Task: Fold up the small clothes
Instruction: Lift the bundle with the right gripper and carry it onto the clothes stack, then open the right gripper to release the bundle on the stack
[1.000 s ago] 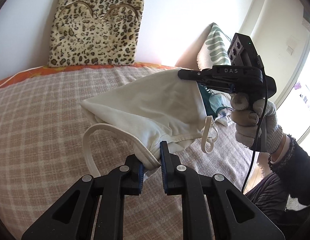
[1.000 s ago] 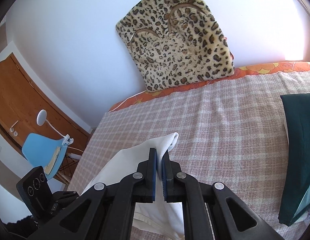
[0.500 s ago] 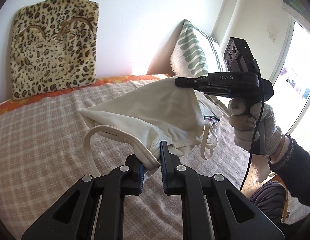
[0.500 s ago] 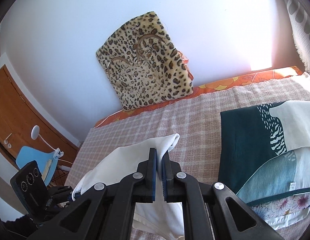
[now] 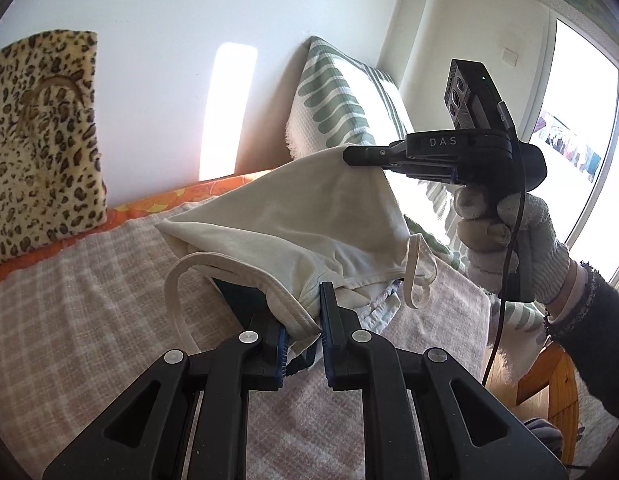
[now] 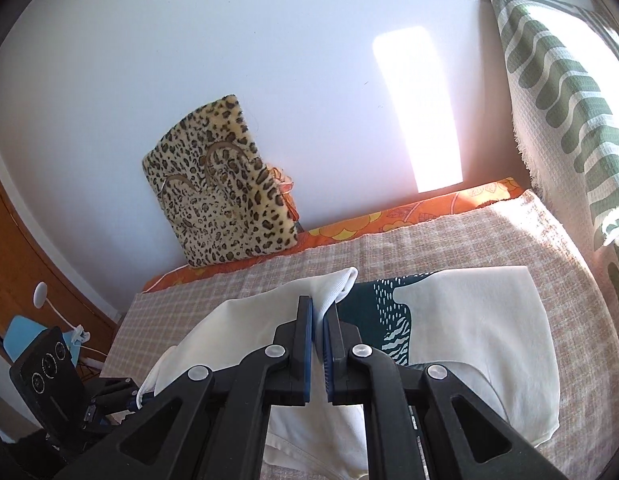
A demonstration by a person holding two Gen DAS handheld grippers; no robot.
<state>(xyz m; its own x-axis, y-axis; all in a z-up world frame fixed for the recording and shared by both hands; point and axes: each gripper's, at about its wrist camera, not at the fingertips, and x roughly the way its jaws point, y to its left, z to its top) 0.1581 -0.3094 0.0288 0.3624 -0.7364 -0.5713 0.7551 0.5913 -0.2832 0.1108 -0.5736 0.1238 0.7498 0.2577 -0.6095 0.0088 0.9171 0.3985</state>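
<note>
The checked bed cover (image 6: pixel 409 252) lies bare between the leopard cushion (image 6: pixel 219 196) and the folded clothes (image 6: pixel 469 332), so there is free room to pass there. The leopard cushion leans on the wall at the far edge and closes that side. The green striped pillow (image 6: pixel 557 92) stands upright at the right end of the bed and blocks it. The folded clothes fill the near right part of the bed. The cream garment (image 5: pixel 309 216) hangs stretched between both grippers, above the cover.

Garment (image 5: pixel 293 216) hangs between grippers, above the bed (image 5: pixel 81 280).
</note>
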